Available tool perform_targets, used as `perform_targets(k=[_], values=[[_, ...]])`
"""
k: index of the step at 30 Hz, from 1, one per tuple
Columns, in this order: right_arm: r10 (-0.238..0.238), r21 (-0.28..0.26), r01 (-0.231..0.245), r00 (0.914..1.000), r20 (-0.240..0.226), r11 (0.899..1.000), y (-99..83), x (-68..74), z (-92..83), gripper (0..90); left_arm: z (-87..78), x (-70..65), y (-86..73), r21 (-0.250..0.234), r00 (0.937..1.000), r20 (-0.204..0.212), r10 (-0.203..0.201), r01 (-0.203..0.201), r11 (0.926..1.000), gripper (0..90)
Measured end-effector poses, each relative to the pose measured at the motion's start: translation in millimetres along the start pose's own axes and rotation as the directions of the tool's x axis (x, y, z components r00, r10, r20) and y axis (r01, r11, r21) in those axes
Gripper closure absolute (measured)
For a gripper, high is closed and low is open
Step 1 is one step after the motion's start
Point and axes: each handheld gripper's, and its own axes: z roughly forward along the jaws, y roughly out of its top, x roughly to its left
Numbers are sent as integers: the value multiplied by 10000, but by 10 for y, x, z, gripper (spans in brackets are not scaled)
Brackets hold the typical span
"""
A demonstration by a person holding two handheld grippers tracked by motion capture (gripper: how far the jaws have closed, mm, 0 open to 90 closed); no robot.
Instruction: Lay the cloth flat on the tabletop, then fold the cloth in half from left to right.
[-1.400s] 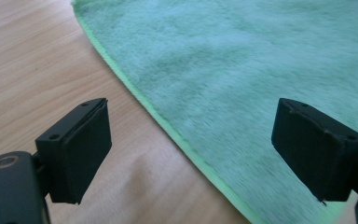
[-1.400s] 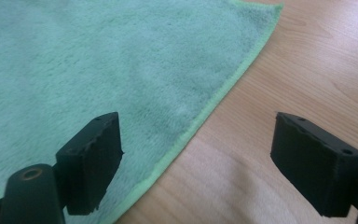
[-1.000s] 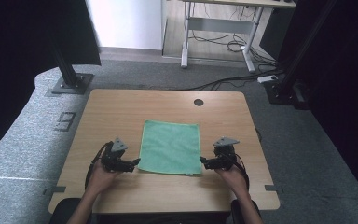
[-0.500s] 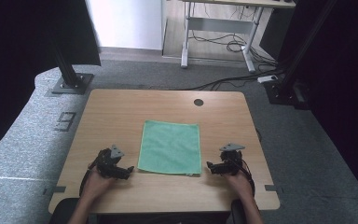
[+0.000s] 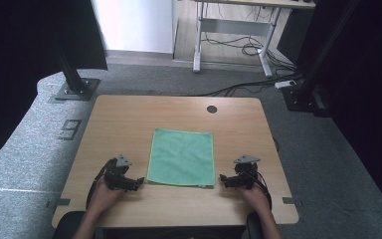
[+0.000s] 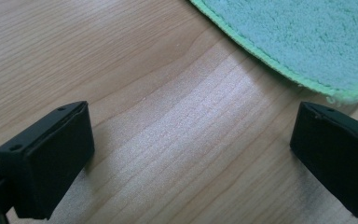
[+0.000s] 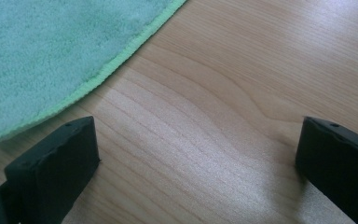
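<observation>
Resting low on the desk (image 5: 129,119), the left hand-held gripper (image 5: 138,182) has its jaws spread wide with nothing but bare wood between them; its own view shows the green cloth (image 6: 303,42) lying just past the far jaw, one corner close to that jaw but not touched by it. The right hand-held gripper (image 5: 222,179) mirrors it: jaws released, bare wood between them, and the cloth's stitched edge (image 7: 121,56) running just beyond the near jaw. Both pairs of jaws have just been opening.

A second ago each hand-held gripper sat right at a near corner of the cloth (image 5: 181,157). Since then both hands have drawn outward and back toward the person and sunk to the desk, so a small gap of wood now shows between each gripper and the cloth.

That cloth lies flat and square in the middle of the desk, its near edge about level with the two grippers, with no fold or raised corner to be seen from the high view.

Judging from this, the spreading or laying-out of the cloth looks finished and the hands have let go and retired to either side. If more work is meant, such as a fold, each gripper would have to come back in and take a corner afresh.
</observation>
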Motion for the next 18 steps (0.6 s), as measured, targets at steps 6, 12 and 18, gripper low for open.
perform_targets(k=[6, 12, 18], values=[[-37, -8, 37, 10000, -39, 10000, -3, -2, -2, 0, -14, 9, 8, 186, 9999, 98, 93, -95, 9998, 0], [-50, 142, 51, 10000, -62, 9999, 10, -4, -15, 0, -49, 67, 117, 280, 9999, -124, 91, -88, 9996, 0], [-57, -246, 54, 9999, -127, 9997, 110, 60, -102, 17, -22, 103, 396, -294, 9987, -476, 195, -209, 9993, 2]])
